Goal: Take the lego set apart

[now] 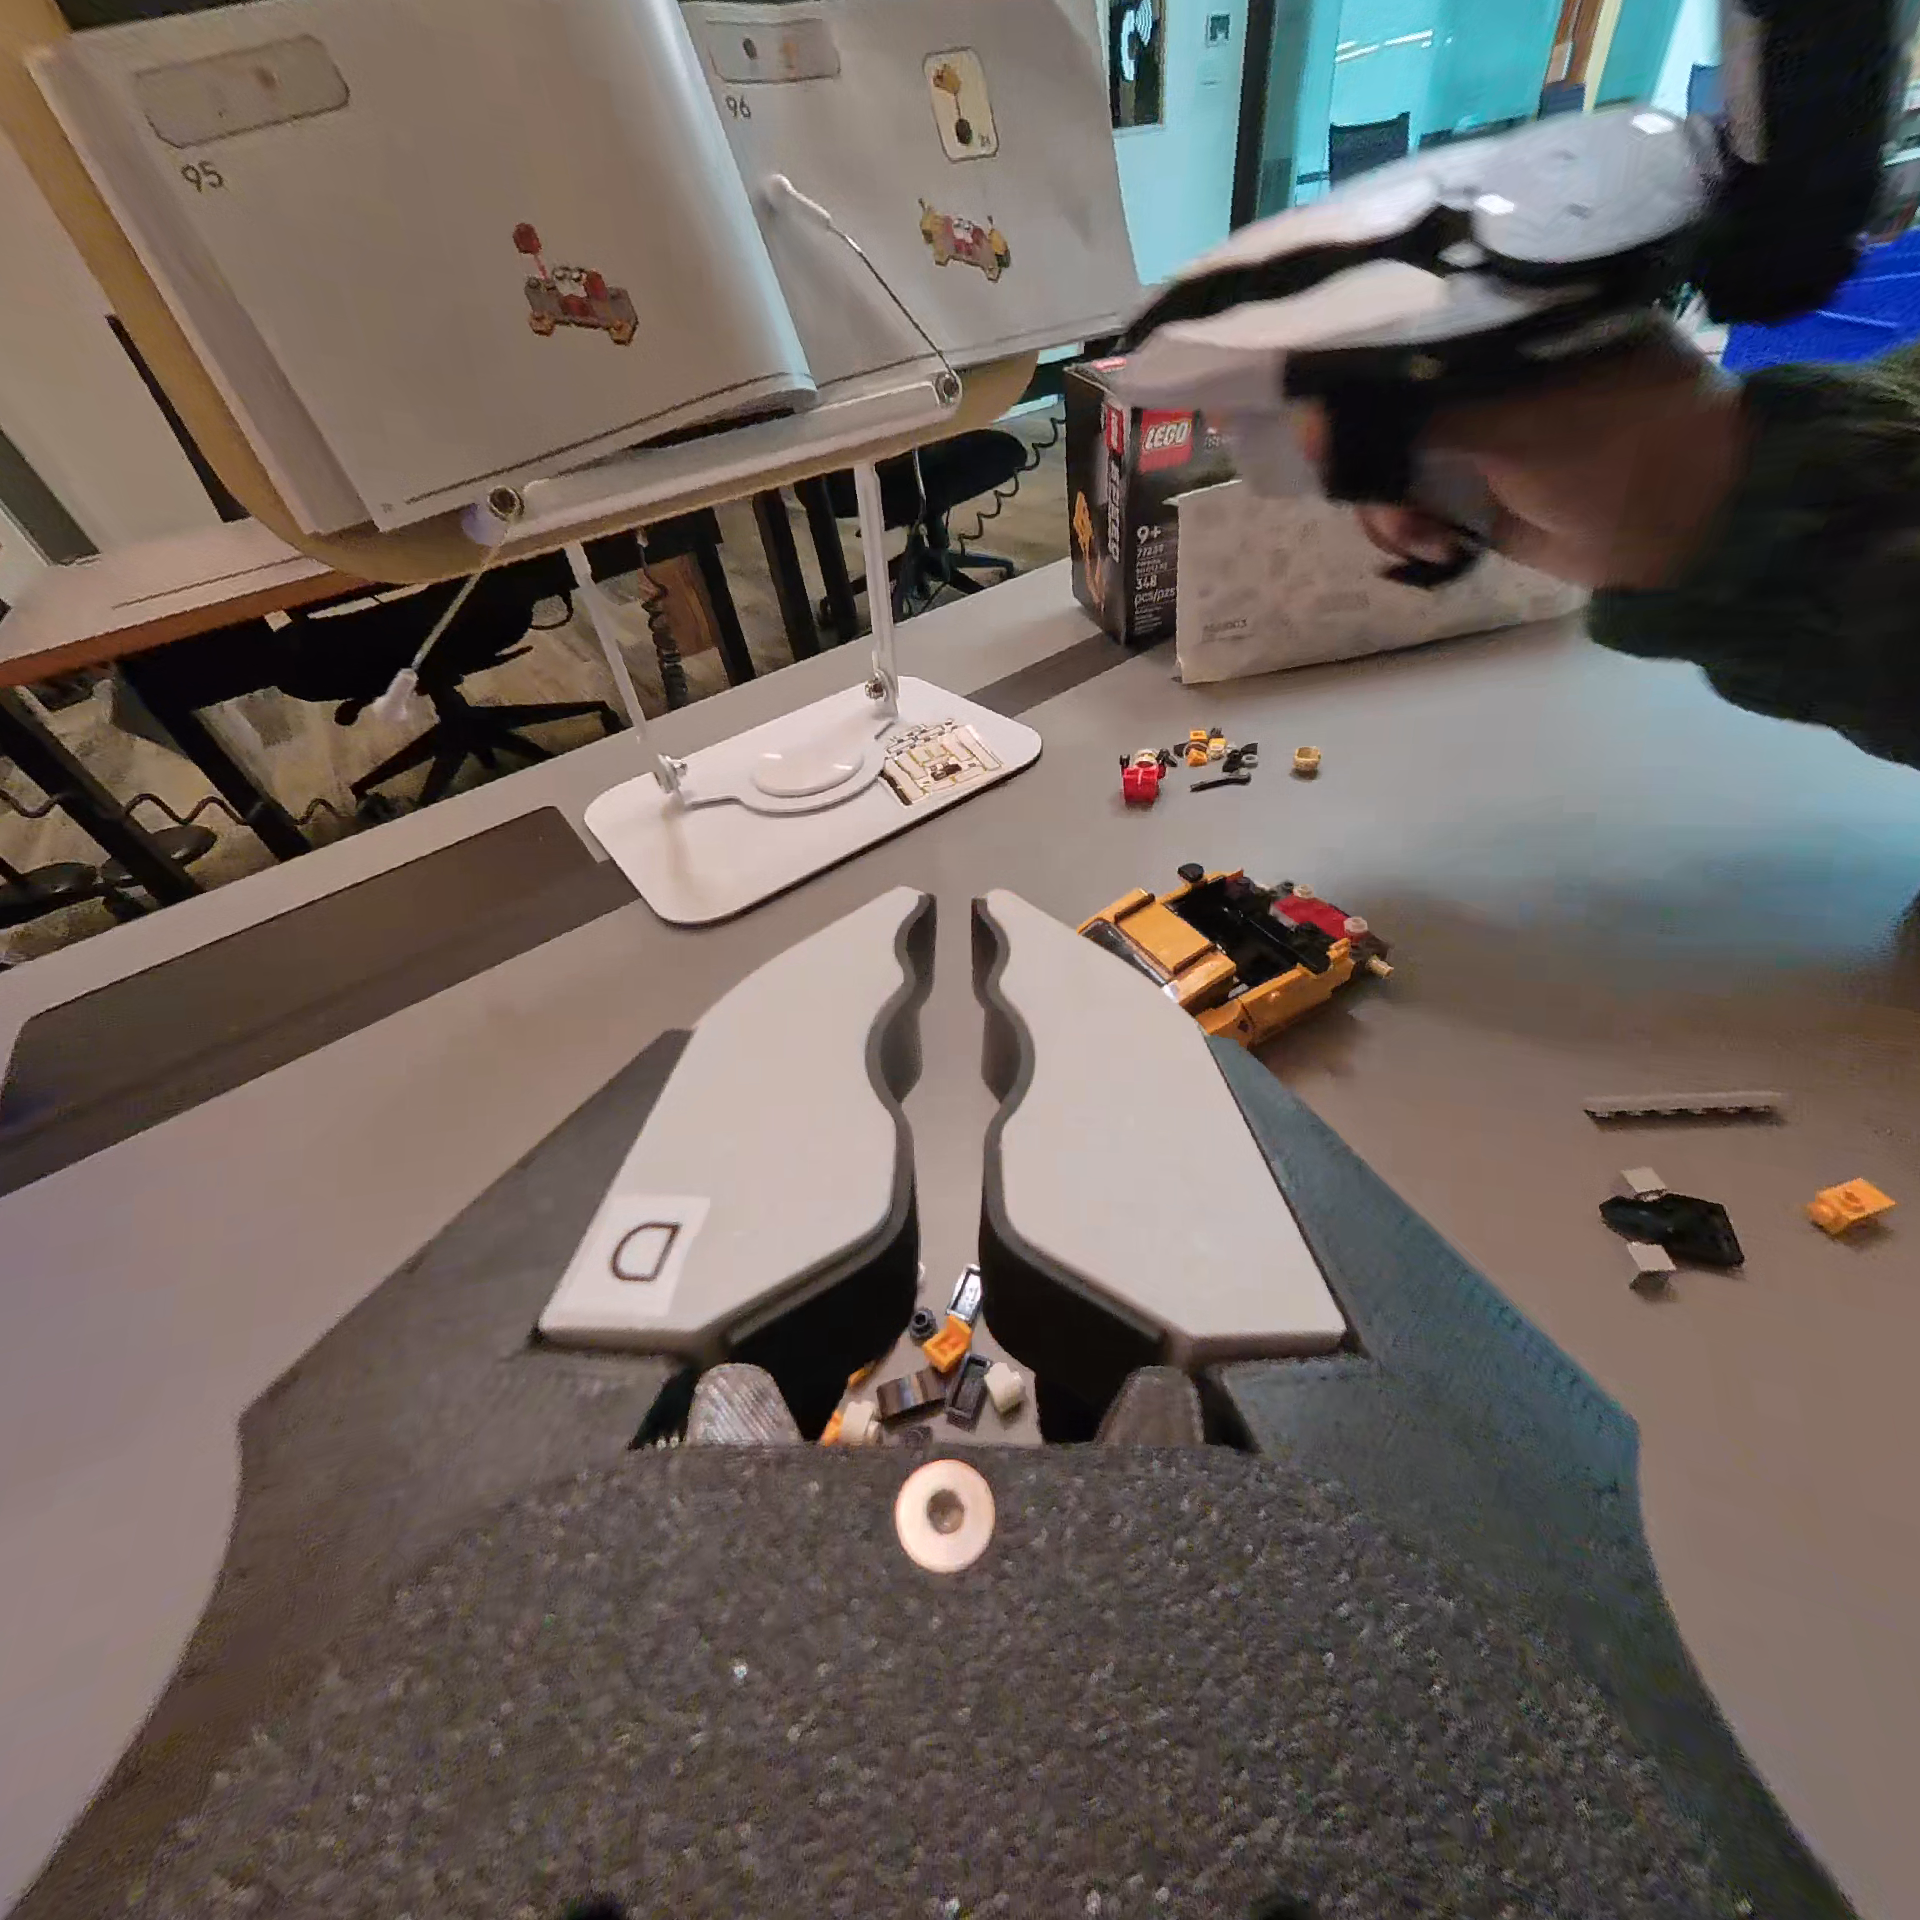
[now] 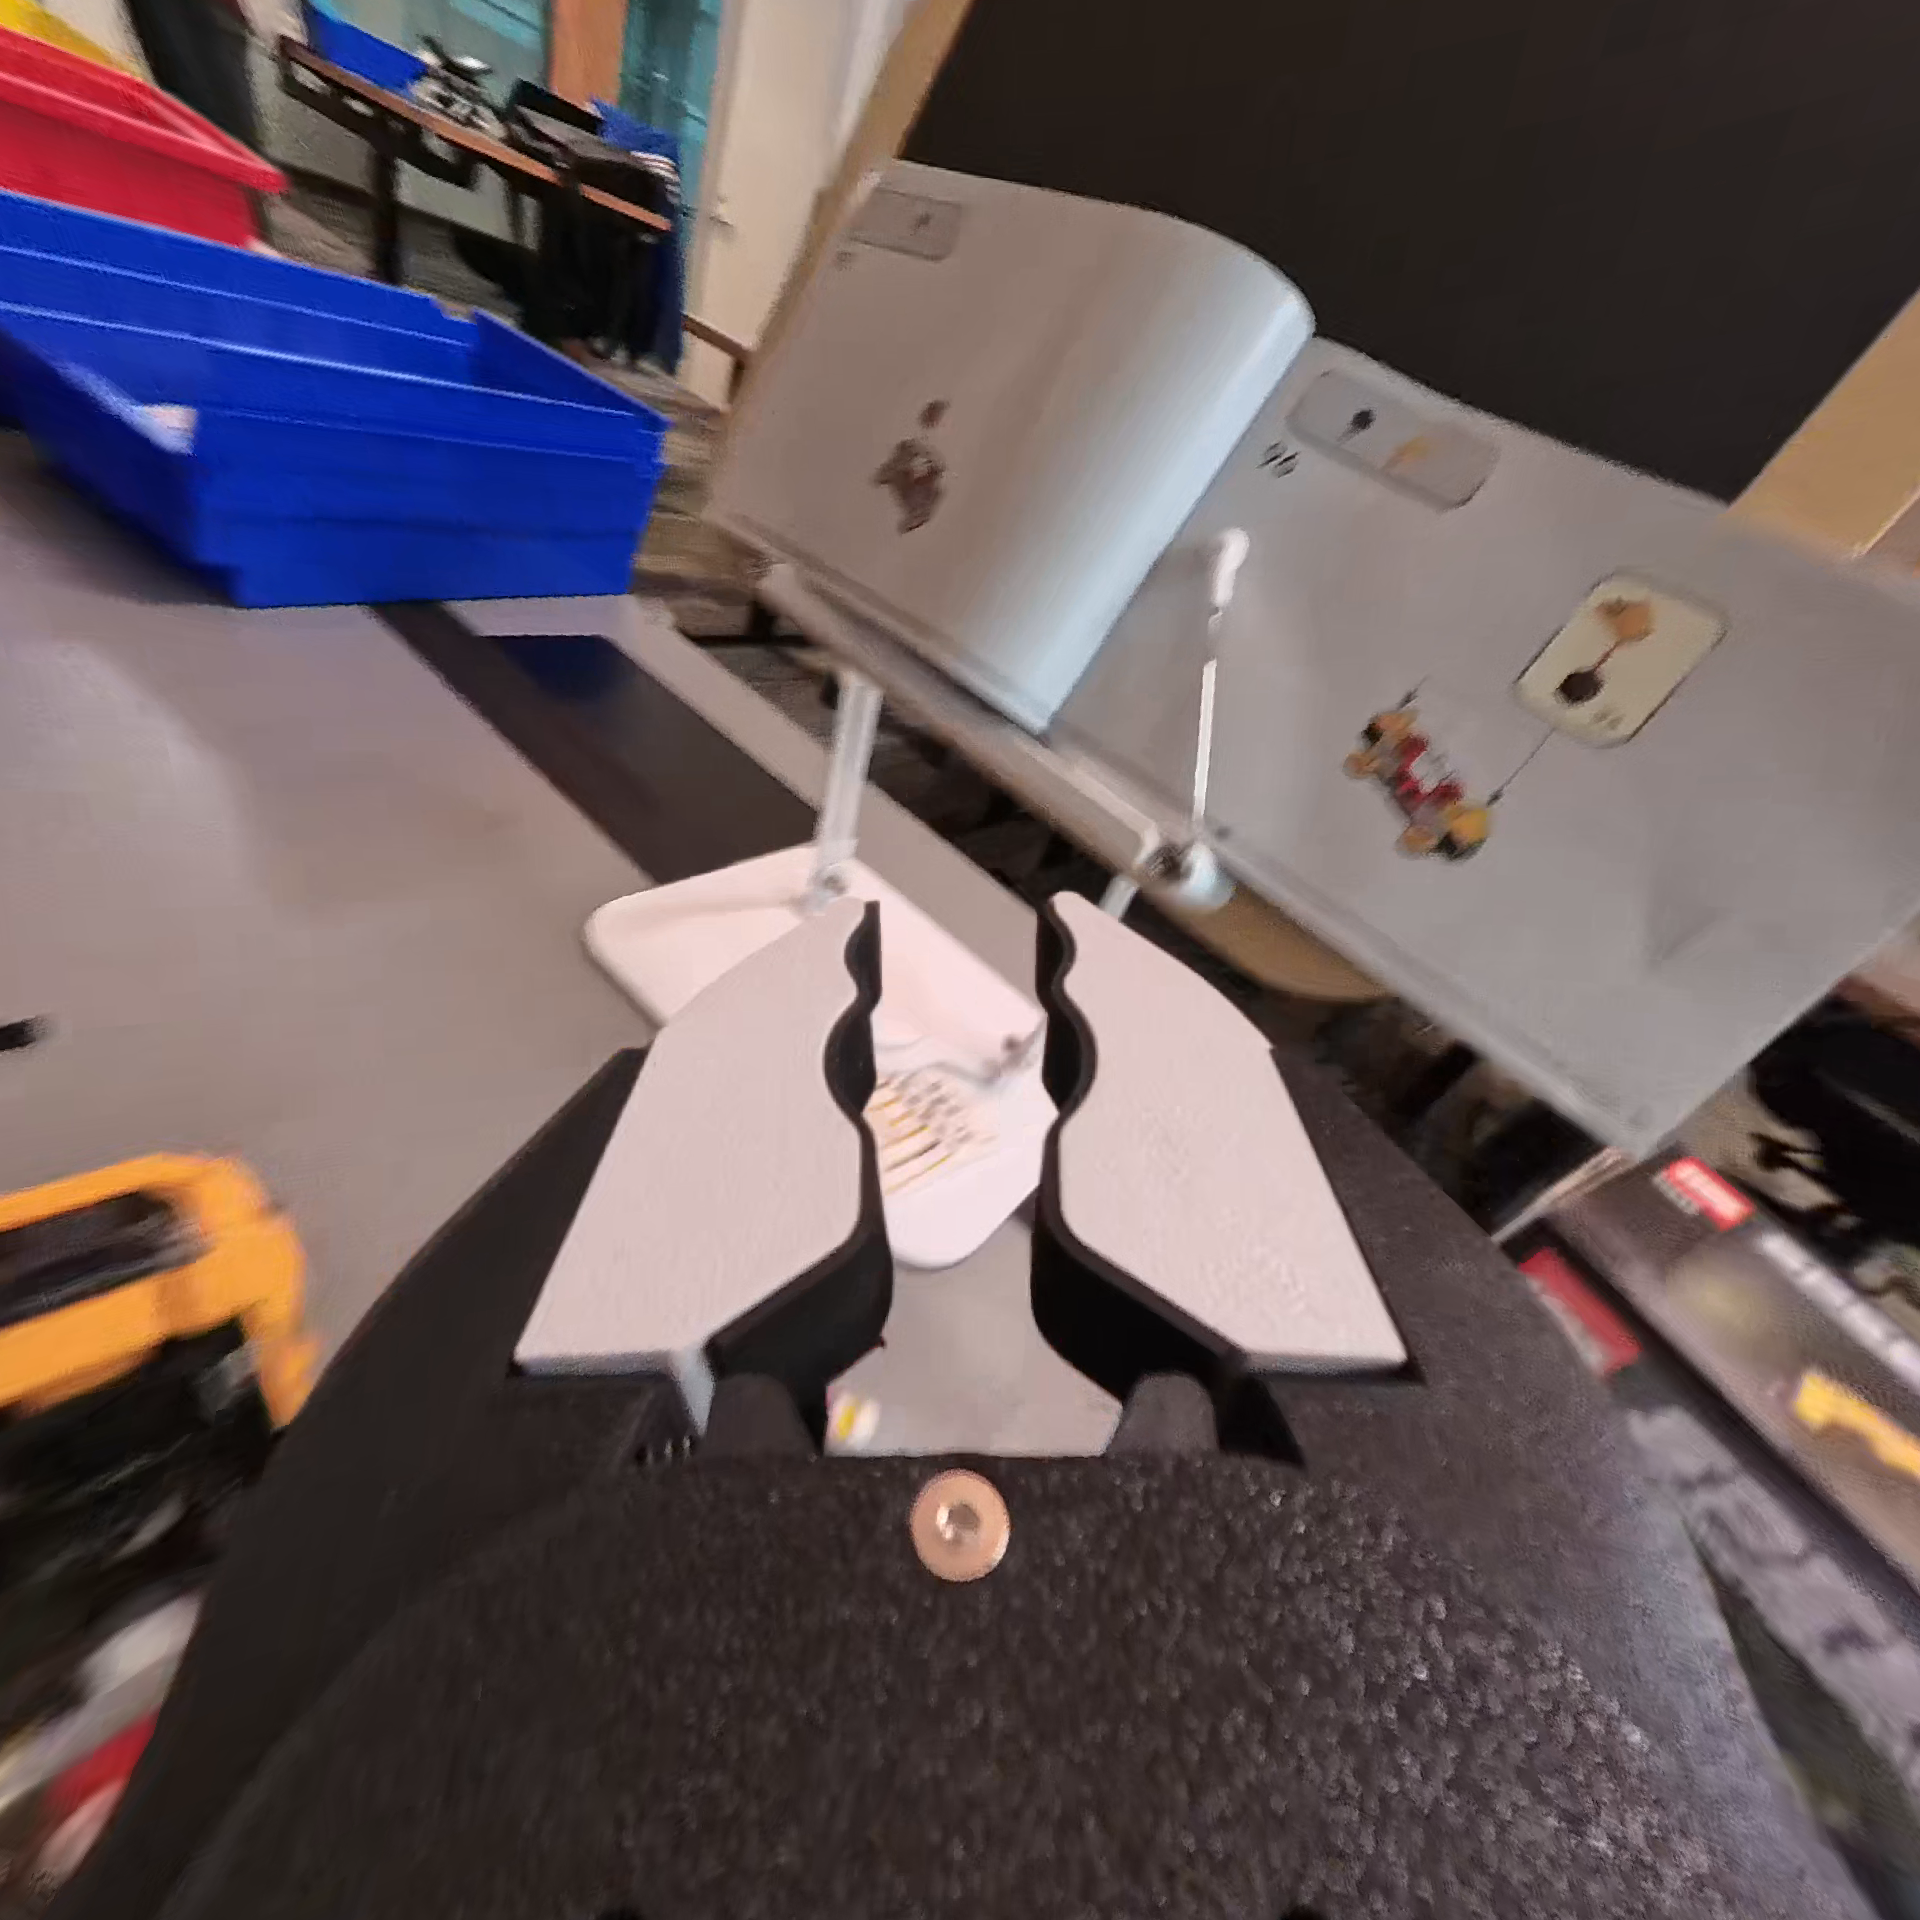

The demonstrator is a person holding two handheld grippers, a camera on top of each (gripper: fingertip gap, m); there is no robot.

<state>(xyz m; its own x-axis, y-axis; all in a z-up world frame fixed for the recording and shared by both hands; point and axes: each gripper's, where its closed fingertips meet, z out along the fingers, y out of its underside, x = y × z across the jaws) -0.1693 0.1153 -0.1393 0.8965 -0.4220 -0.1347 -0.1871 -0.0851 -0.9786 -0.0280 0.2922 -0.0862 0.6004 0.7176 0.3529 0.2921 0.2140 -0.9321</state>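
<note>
Grey table fills both views, with office chairs and desks behind it. Nearest in the left wrist view, a small heap of loose bricks lies on the table under the left gripper, whose jaws stand almost together with only a thin gap and nothing between them. Right of it lie a black piece, an orange plate and a grey strip. Just beyond the fingertips to the right sits the yellow car, partly stripped, resting on the table and touched by neither gripper. Farther off are a minifigure and small parts, a white stand holding the open booklet, then the set's box. The right gripper hangs blurred above the box. In its own view, the right gripper is moderately open and empty, pointing at the stand, with the car at its left and blue bins beyond.
</note>
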